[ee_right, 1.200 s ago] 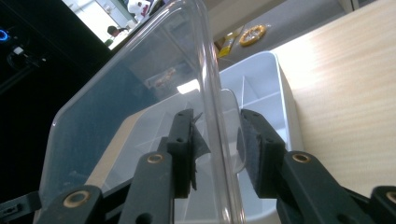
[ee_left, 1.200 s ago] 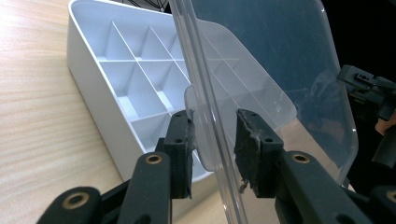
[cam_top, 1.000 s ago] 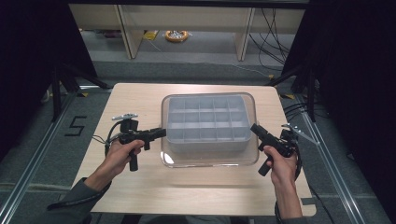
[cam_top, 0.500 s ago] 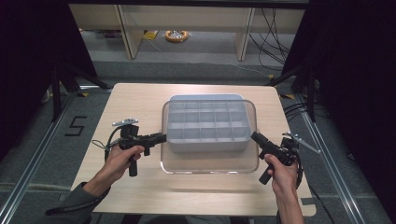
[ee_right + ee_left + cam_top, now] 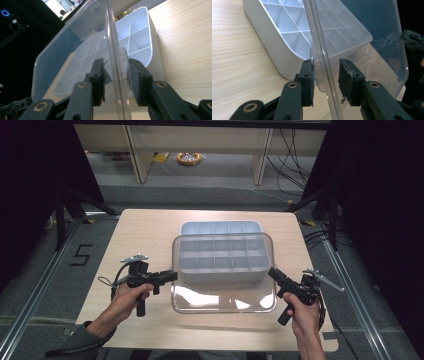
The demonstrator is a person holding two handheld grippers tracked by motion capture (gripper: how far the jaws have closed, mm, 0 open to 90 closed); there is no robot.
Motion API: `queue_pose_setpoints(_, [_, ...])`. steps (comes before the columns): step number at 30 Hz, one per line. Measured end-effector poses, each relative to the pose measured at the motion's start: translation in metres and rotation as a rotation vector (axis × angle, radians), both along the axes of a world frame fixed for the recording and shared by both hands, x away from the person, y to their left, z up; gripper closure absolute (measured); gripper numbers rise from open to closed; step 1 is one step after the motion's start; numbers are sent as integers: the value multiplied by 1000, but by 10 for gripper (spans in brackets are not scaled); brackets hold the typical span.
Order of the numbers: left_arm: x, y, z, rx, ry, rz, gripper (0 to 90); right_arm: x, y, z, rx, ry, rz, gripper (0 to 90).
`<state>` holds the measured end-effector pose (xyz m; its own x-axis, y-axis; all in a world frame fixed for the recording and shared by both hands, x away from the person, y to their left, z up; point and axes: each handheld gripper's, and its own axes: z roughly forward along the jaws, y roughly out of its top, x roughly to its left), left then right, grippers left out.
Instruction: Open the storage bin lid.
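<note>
A clear plastic lid (image 5: pixel 225 297) hangs tilted over the near part of a white tray (image 5: pixel 220 228) divided into several compartments. My left gripper (image 5: pixel 172 276) is shut on the lid's left edge, and my right gripper (image 5: pixel 271 271) is shut on its right edge. In the left gripper view the jaws (image 5: pixel 325 75) straddle the lid's rim (image 5: pixel 367 45) at a small tab, with the tray (image 5: pixel 274 47) behind. The right gripper view shows its jaws (image 5: pixel 116 72) clamped across the opposite rim (image 5: pixel 75 42), and the tray (image 5: pixel 142 37) beyond.
The light wooden table (image 5: pixel 145 235) carries the tray near its middle. A dark floor with rails surrounds it, and shelving legs stand beyond the far edge. Bare wood lies left, right and in front of the tray.
The lid has come off the tray and moved toward the near edge. Both grippers have drawn back toward the person with it.
</note>
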<state>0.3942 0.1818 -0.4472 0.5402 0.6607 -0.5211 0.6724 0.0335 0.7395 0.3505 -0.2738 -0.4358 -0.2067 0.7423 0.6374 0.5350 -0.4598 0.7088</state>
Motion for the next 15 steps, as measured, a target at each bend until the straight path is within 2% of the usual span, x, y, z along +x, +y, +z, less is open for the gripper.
queue_pose_setpoints(1, [-2, 0, -1, 2, -1, -2, 644, -1, -3, -2, -37, -18, 9, 671])
queue_pose_setpoints(2, [-4, -1, -2, 7, -4, -7, 642, -3, -1, -2, -14, -18, 9, 670])
queue_pose_setpoints(3, [-6, -1, -3, 13, -1, -3, 640, -5, -1, -3, -16, -14, 8, 667])
queue_pose_setpoints(4, [-7, -1, -4, 11, 1, -9, 641, -6, -3, -4, -41, -17, 16, 667])
queue_pose_setpoints(5, [-9, -1, -6, 4, 6, -18, 645, -8, -2, -4, -28, 3, 11, 668])
queue_pose_setpoints(6, [-11, 0, -7, 11, 7, -21, 647, -9, -4, -6, -45, -24, 20, 668])
queue_pose_setpoints(7, [-13, -1, -8, 12, 9, -22, 646, -10, -4, -6, -53, -8, 20, 668])
queue_pose_setpoints(8, [-16, -1, -9, 11, 7, -32, 645, -13, -4, -7, -43, -7, 18, 668])
queue_pose_setpoints(11, [-22, -1, -10, 4, 13, -37, 645, -18, -5, -9, -52, 3, 18, 667])
queue_pose_setpoints(12, [-24, -1, -11, 11, 13, -42, 645, -19, -4, -9, -12, 13, 22, 667])
queue_pose_setpoints(13, [-24, -1, -11, 11, 13, -42, 645, -20, -5, -11, -51, -7, 19, 667])
queue_pose_setpoints(15, [-29, 0, -12, 2, 12, -52, 645, -24, -6, -14, -48, 0, 22, 667])
